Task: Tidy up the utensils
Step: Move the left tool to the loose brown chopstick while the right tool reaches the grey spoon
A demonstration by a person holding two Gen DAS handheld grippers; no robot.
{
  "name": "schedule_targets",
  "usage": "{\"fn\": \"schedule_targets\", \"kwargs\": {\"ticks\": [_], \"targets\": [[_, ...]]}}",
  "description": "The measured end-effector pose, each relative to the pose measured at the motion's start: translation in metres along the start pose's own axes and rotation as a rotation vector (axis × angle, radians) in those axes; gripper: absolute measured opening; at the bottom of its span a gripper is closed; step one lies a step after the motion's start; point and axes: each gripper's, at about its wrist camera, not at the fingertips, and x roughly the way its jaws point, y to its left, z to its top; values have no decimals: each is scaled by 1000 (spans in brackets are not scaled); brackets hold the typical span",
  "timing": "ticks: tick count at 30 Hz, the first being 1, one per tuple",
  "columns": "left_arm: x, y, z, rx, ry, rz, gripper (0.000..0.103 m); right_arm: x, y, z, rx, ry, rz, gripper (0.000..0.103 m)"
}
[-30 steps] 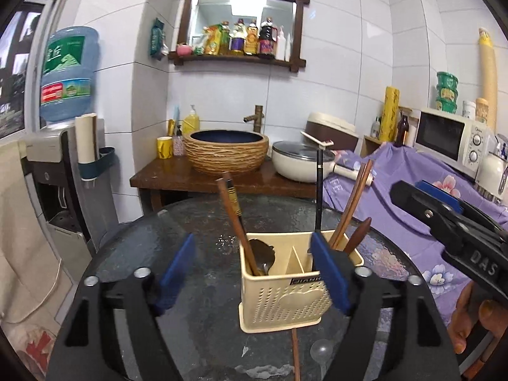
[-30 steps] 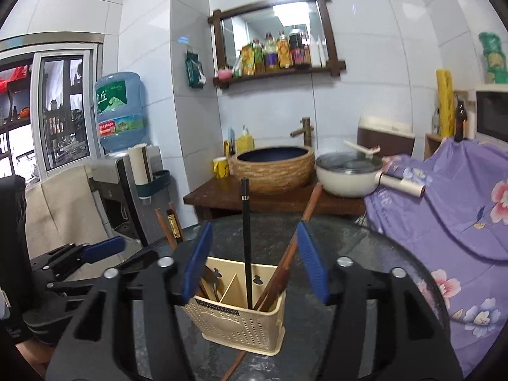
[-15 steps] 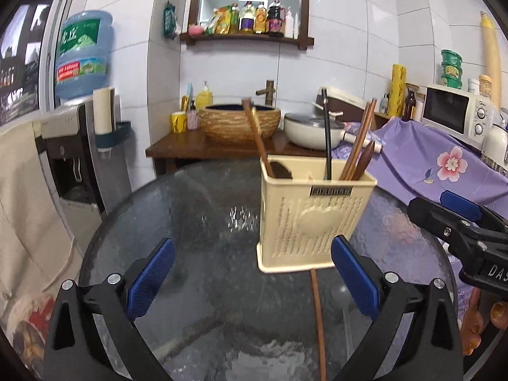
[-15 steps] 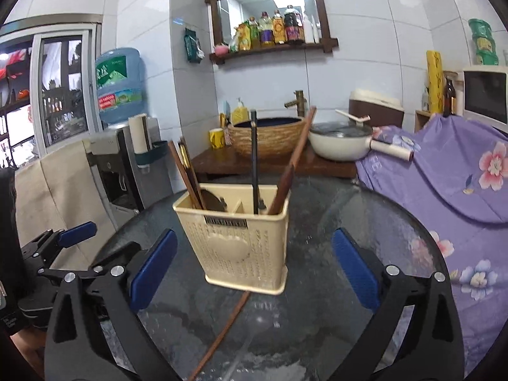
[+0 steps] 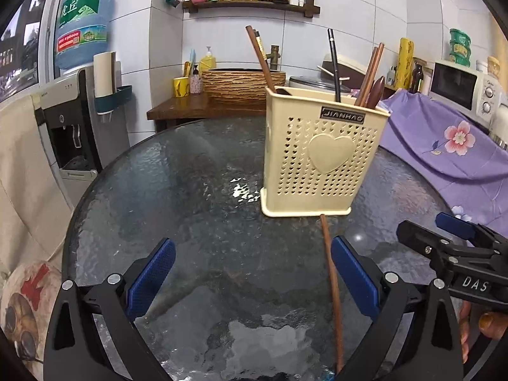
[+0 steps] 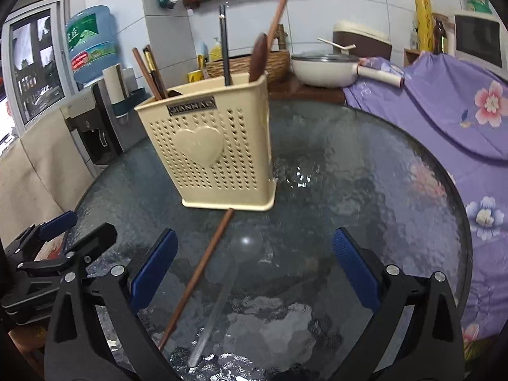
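Observation:
A cream perforated utensil holder (image 5: 320, 155) (image 6: 209, 155) stands on the round glass table (image 5: 177, 197) (image 6: 365, 197), with wooden chopsticks (image 5: 370, 73), a black chopstick (image 6: 224, 44) and a wooden spoon (image 6: 257, 57) upright in it. A loose wooden chopstick (image 5: 331, 285) (image 6: 198, 276) lies on the glass in front of the holder. A clear spoon (image 6: 222, 295) lies beside it. My left gripper (image 5: 250, 282) is open and empty, low over the near edge. My right gripper (image 6: 254, 276) is open and empty too; it also shows in the left wrist view (image 5: 451, 244).
A purple flowered cloth (image 5: 444, 146) covers the counter at right, with a microwave (image 5: 460, 89). Behind the table are a wooden stand with a woven basin (image 5: 243, 84), a white pan (image 6: 327, 68) and a water dispenser (image 5: 79, 95).
Both grippers have opened wide and pulled back and down from the holder, which now stands alone on the glass. The loose chopstick and clear spoon have come into full view.

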Motion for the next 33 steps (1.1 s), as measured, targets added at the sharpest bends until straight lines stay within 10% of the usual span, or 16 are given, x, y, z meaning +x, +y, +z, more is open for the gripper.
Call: {"fn": "schedule_targets", "kwargs": {"ticks": [33], "targets": [[20,22,-19,-56,84,70,94,87,31,-12,-102,236,-112,60]]}}
